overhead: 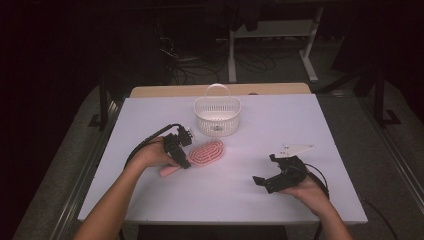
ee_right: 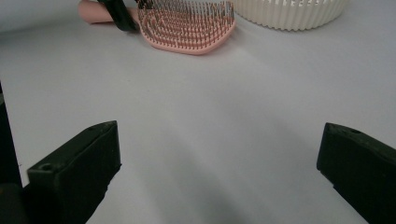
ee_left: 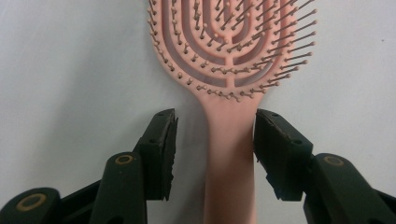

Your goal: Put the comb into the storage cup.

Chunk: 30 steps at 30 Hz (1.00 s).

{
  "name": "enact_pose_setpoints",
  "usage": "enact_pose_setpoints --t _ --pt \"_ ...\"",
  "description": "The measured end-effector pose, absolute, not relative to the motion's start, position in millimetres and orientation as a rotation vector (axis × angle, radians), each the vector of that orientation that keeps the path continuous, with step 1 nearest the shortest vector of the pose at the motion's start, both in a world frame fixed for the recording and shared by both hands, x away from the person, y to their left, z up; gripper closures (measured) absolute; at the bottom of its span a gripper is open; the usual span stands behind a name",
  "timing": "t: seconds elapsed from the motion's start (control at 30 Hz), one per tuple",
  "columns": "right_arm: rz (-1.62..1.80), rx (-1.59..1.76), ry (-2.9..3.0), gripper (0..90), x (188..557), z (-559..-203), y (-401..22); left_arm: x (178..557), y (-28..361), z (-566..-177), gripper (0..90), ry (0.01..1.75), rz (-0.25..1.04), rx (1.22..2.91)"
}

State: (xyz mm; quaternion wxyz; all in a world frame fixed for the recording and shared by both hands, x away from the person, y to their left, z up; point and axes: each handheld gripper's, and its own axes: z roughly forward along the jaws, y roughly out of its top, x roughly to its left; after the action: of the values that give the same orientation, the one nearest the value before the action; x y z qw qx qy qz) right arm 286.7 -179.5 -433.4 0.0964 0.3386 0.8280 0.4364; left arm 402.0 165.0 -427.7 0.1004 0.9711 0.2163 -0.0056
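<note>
A pink hairbrush (overhead: 206,152) lies bristles-up on the white table, its head toward the basket and its handle toward the person's left hand. My left gripper (overhead: 181,154) stands open astride the handle (ee_left: 229,154). One jaw is on each side of the handle, and a small gap shows at the left jaw. In the right gripper view the hairbrush (ee_right: 184,21) lies far ahead with a black jaw of the left gripper across its handle. My right gripper (overhead: 266,172) rests open at the right of the table, nothing between its wide-spread jaws.
A white slatted basket (overhead: 217,114) with a handle stands behind the brush near the table's far edge; its wall (ee_right: 289,14) also borders the right gripper view. Cables trail from both grippers. Dark floor and table legs lie beyond.
</note>
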Motion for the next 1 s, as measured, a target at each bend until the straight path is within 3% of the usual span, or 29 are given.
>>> enact_pose_setpoints --t 0.57,1.0 --pt "1.291 1.004 2.453 0.0 286.8 -433.5 -179.2 401.6 159.3 -428.8 56.4 0.674 0.011 2.899" --pt "1.290 1.004 2.456 0.0 286.9 -433.9 -178.8 403.2 158.0 -428.6 66.7 0.686 0.042 2.917"
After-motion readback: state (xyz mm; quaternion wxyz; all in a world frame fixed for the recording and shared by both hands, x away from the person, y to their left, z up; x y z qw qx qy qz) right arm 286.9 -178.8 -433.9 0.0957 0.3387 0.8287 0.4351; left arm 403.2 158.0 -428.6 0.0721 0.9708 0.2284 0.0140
